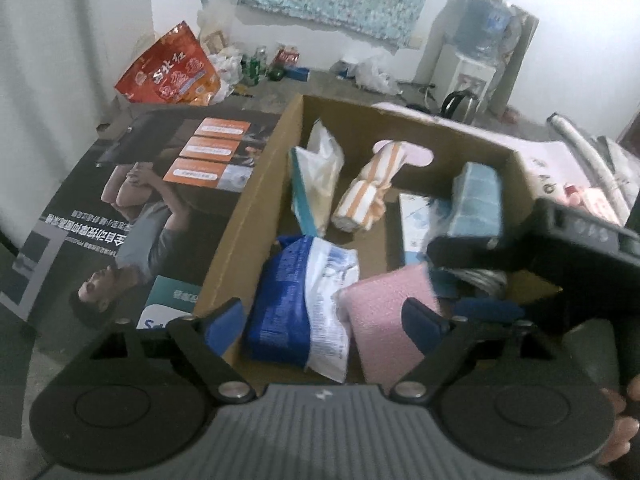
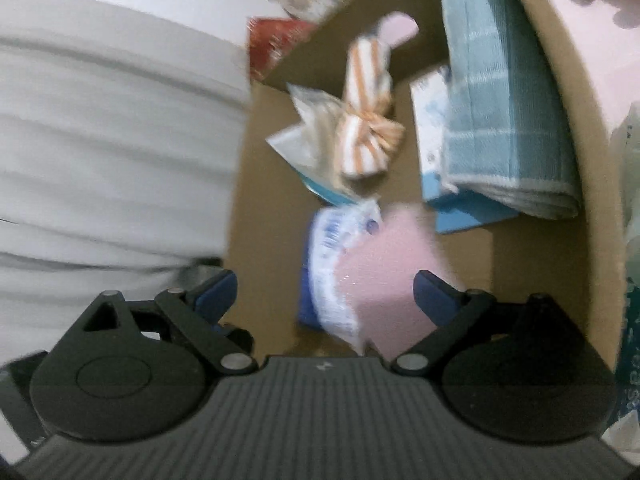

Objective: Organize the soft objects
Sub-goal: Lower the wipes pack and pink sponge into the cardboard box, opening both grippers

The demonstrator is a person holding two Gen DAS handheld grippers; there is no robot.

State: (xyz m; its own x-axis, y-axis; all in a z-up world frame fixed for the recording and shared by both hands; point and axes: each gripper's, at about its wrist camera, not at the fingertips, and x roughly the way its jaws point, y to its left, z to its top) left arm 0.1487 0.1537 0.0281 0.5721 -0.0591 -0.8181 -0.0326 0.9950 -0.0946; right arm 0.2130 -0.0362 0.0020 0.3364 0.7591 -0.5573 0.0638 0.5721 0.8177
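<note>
Left wrist view: cardboard box (image 1: pixel 256 200) holds the pink sponge (image 1: pixel 384 320), blue wipes pack (image 1: pixel 296 292), striped cloth (image 1: pixel 368 188) and teal towel (image 1: pixel 478 200).
Left gripper (image 1: pixel 324 320): jaws spread wide, nothing between them.
Right gripper (image 2: pixel 324 296): likewise wide apart and empty.
Step, likely: withdrawing; lift straight up.
Room: box walls close beside the fingers; bare floor gap near the teal towel.

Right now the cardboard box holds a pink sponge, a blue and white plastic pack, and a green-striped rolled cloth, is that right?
Not quite: the rolled cloth is orange-and-white striped, not green, as the left wrist view shows. The pink sponge and blue and white plastic pack do lie in the cardboard box.
</note>
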